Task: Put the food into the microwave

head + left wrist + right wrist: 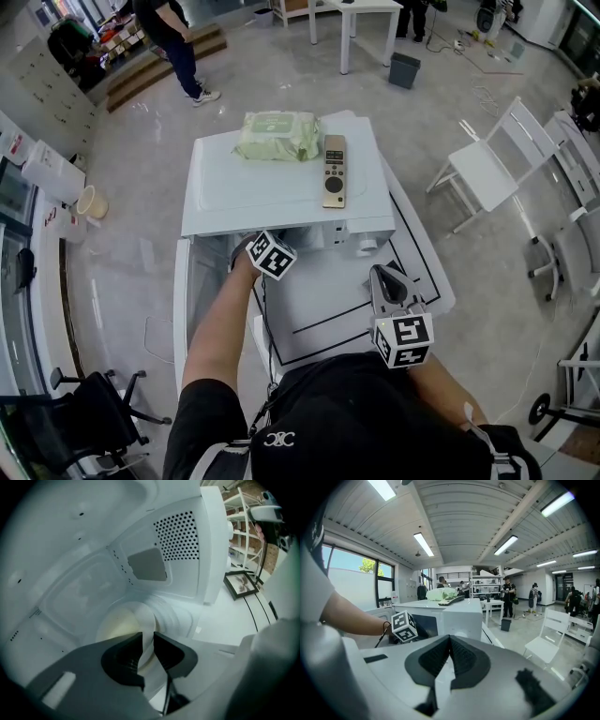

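A white microwave (281,192) stands on a white table (427,281), and its cavity (178,536) fills the left gripper view. My left gripper (147,639) reaches inside the cavity. It is shut on the rim of a white plate (126,623) holding pale yellow food, and the plate sits low over the cavity floor. From the head camera only the left marker cube (272,255) shows at the microwave's mouth; the plate is hidden. My right gripper (384,279) is held back near my body, right of the opening, shut with nothing in it (450,639).
A green wipes pack (277,135) and a remote control (334,169) lie on the microwave's top. The open door (202,300) hangs at the left. A white folding chair (492,159) stands to the right, a black office chair (94,403) at lower left. A person (173,37) stands far back.
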Available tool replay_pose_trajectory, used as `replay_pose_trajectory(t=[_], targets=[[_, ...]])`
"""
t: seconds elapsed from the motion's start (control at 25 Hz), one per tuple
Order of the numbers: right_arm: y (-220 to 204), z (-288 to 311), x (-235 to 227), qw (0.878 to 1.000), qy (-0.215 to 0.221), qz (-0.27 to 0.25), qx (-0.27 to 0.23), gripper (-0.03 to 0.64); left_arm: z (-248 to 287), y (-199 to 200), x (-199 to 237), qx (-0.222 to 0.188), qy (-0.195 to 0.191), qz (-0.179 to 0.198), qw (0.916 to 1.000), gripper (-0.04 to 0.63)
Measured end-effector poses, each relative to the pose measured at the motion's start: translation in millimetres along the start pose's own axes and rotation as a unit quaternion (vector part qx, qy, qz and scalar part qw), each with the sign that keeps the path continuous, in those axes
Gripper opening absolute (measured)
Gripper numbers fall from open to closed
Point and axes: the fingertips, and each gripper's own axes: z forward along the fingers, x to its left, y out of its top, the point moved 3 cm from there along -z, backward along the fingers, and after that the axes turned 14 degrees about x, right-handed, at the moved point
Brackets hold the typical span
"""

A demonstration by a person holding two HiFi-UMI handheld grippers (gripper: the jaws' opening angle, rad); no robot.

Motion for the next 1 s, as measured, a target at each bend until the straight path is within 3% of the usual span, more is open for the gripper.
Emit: replay_pose_trajectory(t=[0.12,0.24,0.32,0.68,0.8,1.0], targets=[[0.7,-0.4,2.2,1.000,0.003,0.000,-0.002,0.008,-19.1,0.9,8.9,-0.030,0.024,-0.063,0.9973,0.009],[3.4,-0.2,6.9,1.000,0.011,-0.003,-0.007,0.008,-43.3,-3.2,10.4,-0.059,0.048,-0.120,0.9899,0.009],[6.1,0.4,11.3,1.000,0.018,-0.006,-0.012,0.008,-59.8,-7.1,3.0,-0.077,0.045,-0.148,0.9850,0.008],[16.1,3.5,44.2,0.997,0.070,-0.020,-0.036,0.008,-120.7,-38.3,-44.2,-0.099,0.037,-0.243,0.9642,0.008],[19.4,3.0,58.9,0.993,0.108,-0.018,-0.048,0.008,-144.6,-42.8,-56.7,-0.123,0.044,-0.260,0.9568,0.008],[28.6,1.3,75.3,0.987,0.145,-0.001,-0.075,0.008,-186.2,-47.1,-69.6,-0.188,0.037,-0.304,0.9332,0.008]])
